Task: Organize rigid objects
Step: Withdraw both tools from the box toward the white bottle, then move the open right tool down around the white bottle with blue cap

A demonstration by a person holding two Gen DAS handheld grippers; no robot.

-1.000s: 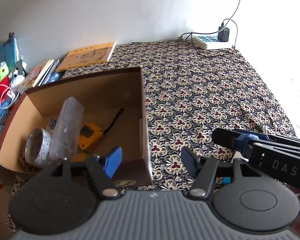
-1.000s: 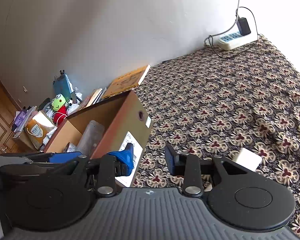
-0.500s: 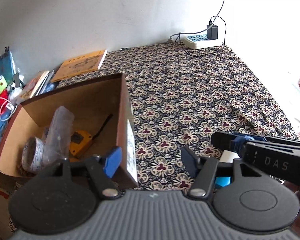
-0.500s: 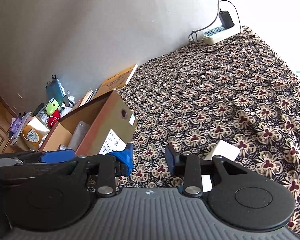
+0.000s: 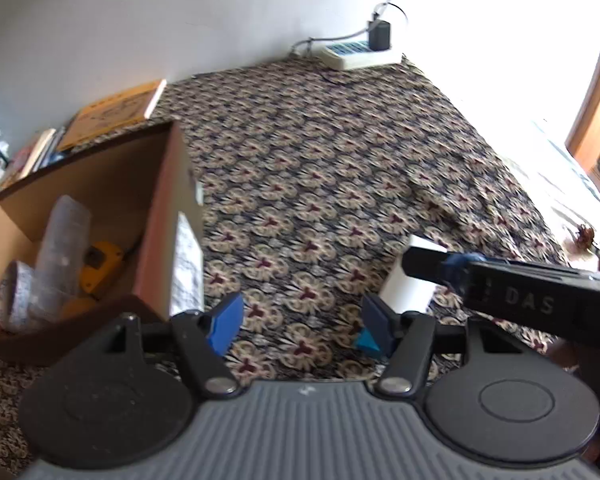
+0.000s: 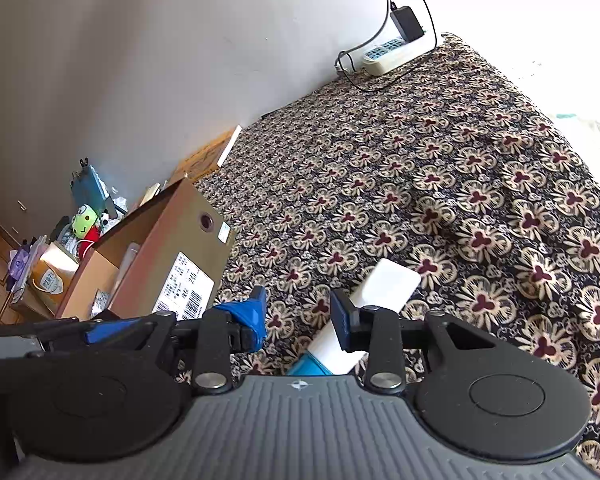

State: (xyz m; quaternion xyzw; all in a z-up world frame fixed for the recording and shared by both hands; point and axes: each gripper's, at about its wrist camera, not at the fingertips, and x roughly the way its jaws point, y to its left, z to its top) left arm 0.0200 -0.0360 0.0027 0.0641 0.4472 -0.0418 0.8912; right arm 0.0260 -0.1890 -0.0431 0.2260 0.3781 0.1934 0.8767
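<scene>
The white rectangular box (image 6: pixel 374 304) lies flat on the patterned bedspread (image 6: pixel 480 184), near its front edge and well apart from the open cardboard box (image 6: pixel 168 264) at the left edge. One end of the white box carries a blue section, partly hidden behind the right gripper's body.

The right gripper (image 6: pixel 298 314) hangs just above the near end of the white box, jaws parted and holding nothing. The left gripper (image 5: pixel 300 320) hangs over bare bedspread between the two boxes, jaws likewise spread wide and empty.

The white box appears stiff, light and smooth-faced, probably thin card or plastic, so it may slip or dent under heavy squeeze. The recommended hold is across its two long edges near the middle, with moderate closing force. The soft bedspread will give under downward pressure, so the fingers can descend past the box edges.

The cardboard box already contains a tape roll (image 5: pixel 14 300), a clear plastic container (image 5: pixel 60 248) and a yellow tool (image 5: pixel 100 266).
</scene>
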